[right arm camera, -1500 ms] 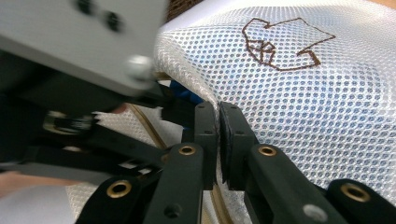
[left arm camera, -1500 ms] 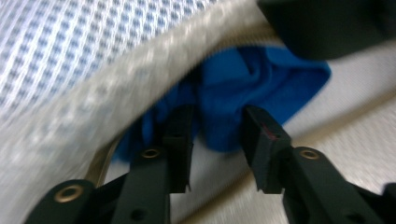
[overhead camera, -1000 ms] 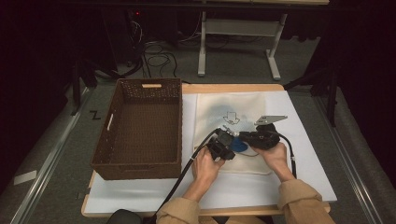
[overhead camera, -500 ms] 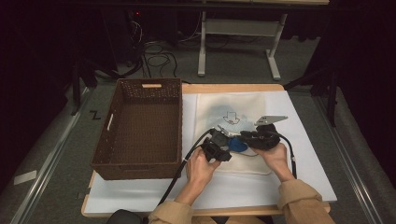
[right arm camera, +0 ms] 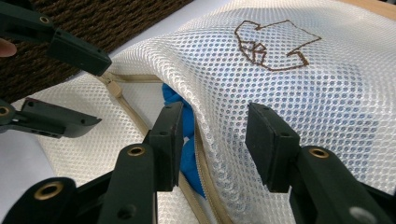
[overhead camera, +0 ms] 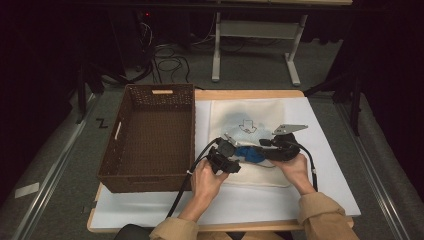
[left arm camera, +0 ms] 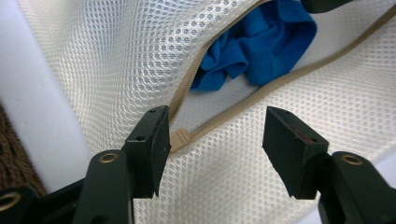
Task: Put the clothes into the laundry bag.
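Observation:
A white mesh laundry bag (overhead camera: pixel 260 115) with a brown shirt drawing (right arm camera: pixel 275 42) lies flat on the table. Its beige zipper (left arm camera: pixel 289 77) is undone, and a blue cloth (overhead camera: pixel 250 152) (left arm camera: pixel 261 51) (right arm camera: pixel 187 154) sits in the mouth. My left gripper (overhead camera: pixel 236 157) (left arm camera: pixel 215 135) is open, its jaws either side of the zipper's end by the zipper pull (left arm camera: pixel 180 137). My right gripper (overhead camera: pixel 262 149) (right arm camera: pixel 215 126) is open too. One of its jaws is in the mouth beside the cloth; the other is over the bag's upper mesh layer. The left gripper (right arm camera: pixel 93 93) faces it from the far side.
A deep brown wicker basket (overhead camera: pixel 115 145) stands on the table's left, close to my left hand. The bag rests on a white sheet (overhead camera: pixel 325 170) with bare room at the right and front. A desk frame and cables lie on the floor beyond the table.
My left gripper has shifted slightly left, toward the zipper's end. The right gripper has stayed at the bag's mouth.

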